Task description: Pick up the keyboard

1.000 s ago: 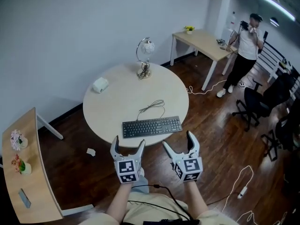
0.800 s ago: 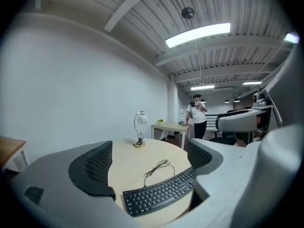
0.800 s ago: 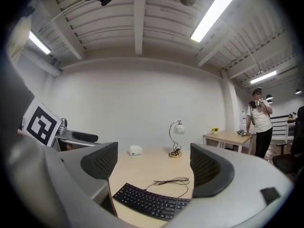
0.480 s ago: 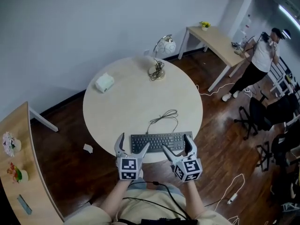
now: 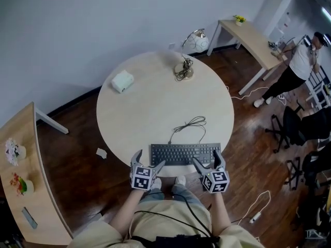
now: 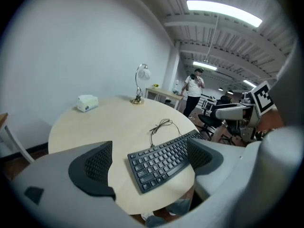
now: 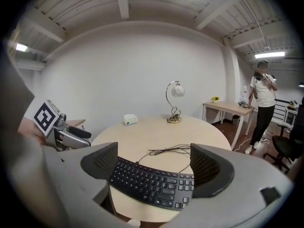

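A black keyboard (image 5: 185,153) lies near the front edge of the round beige table (image 5: 150,107), its loose cable (image 5: 189,124) curling behind it. My left gripper (image 5: 147,163) hovers open at the keyboard's (image 6: 161,158) left end, just off the table rim. The right gripper (image 5: 208,161) is open at the right end, jaws apart over the keyboard (image 7: 151,183). Nothing is held. In the left gripper view the jaws frame the keyboard's near left corner, and the right gripper (image 6: 259,99) shows at the right.
A desk lamp (image 5: 189,50) and a white tissue box (image 5: 122,81) sit at the table's far side. A curved shelf (image 5: 26,180) with small plants stands at left. A person (image 5: 300,66) stands by a second desk (image 5: 253,40); office chairs (image 5: 300,133) at right.
Both grippers have moved forward and down toward the table edge, from short of the keyboard to its two ends. The jaws stayed open.
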The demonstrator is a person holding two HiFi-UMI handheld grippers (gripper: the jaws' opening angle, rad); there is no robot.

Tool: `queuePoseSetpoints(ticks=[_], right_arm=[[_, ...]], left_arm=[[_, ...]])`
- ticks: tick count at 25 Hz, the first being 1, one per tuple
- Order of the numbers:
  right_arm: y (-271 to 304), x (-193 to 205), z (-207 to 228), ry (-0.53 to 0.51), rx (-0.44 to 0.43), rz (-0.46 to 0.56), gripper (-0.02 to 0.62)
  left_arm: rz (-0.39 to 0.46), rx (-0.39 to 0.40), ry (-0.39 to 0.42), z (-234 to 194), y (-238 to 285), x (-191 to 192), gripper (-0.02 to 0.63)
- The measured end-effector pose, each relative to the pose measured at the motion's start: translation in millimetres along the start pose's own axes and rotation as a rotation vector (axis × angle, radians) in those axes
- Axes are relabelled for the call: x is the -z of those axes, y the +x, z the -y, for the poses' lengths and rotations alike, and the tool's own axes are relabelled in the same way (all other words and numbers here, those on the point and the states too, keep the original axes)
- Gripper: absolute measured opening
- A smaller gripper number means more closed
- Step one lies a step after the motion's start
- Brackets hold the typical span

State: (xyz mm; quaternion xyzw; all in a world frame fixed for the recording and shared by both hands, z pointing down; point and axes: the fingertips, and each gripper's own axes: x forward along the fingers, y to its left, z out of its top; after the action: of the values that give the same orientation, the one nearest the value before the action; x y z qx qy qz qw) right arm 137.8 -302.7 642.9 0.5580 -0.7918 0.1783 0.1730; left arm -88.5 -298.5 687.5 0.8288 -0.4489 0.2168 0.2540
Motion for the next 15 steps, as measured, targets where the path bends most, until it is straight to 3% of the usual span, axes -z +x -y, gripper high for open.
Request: queuePoseSetpoints(ticks=[6, 11, 15], right_arm=[[9.3, 74.2, 67.4, 0.079, 0.033, -0.172, 0.486], [12.6, 101.0, 132.4, 0.137, 0.061, -0.205, 0.486], [28.4, 123.2, 165.1, 0.189, -0.008, -0.284, 0.494]], left_arm=[[-0.150, 0.045, -0.123, -21.4, 37.4, 47.0, 0.485], [-0.239, 0.060, -0.241, -30.3, 61.4, 63.4, 0.485], [-0.356, 0.043, -0.319, -30.4, 76.5, 83.3, 0.486]])
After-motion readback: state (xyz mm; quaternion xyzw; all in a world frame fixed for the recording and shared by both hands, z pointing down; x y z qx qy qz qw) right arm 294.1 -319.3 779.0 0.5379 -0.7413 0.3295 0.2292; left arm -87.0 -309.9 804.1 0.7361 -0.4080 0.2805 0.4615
